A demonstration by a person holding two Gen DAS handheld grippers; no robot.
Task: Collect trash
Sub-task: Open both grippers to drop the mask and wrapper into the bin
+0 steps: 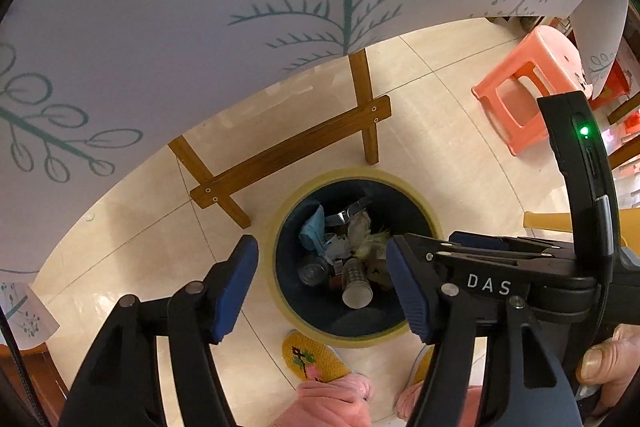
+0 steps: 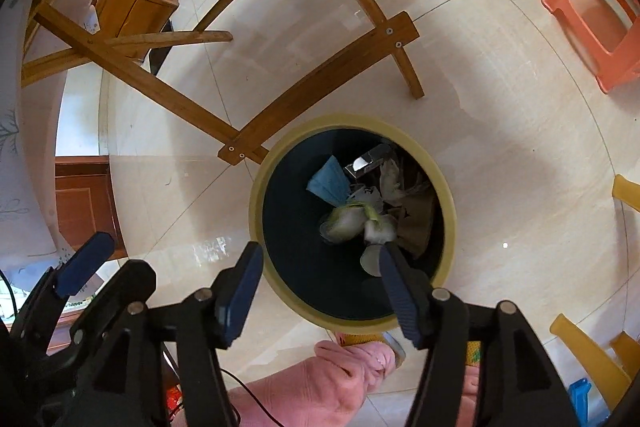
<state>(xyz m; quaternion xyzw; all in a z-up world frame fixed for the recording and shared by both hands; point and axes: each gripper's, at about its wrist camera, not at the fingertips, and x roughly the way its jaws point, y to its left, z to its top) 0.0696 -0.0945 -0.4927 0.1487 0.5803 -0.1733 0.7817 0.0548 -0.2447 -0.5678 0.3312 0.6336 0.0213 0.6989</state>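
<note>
A pale tiled floor (image 2: 500, 131) is spreading under a wooden bench frame (image 2: 320, 75). The bin (image 1: 280, 227) is standing on it beside the frame's foot, holding the trash (image 1: 340, 247) — a blue mask, wrappers, a paper cup (image 1: 357, 289), vegetable scraps (image 2: 352, 221). Both claws are hanging above it — left claw (image 1: 322, 287) and right claw (image 2: 320, 287) gaping, nothing between the pads. A pink stool (image 1: 524, 83) is sitting well apart.
</note>
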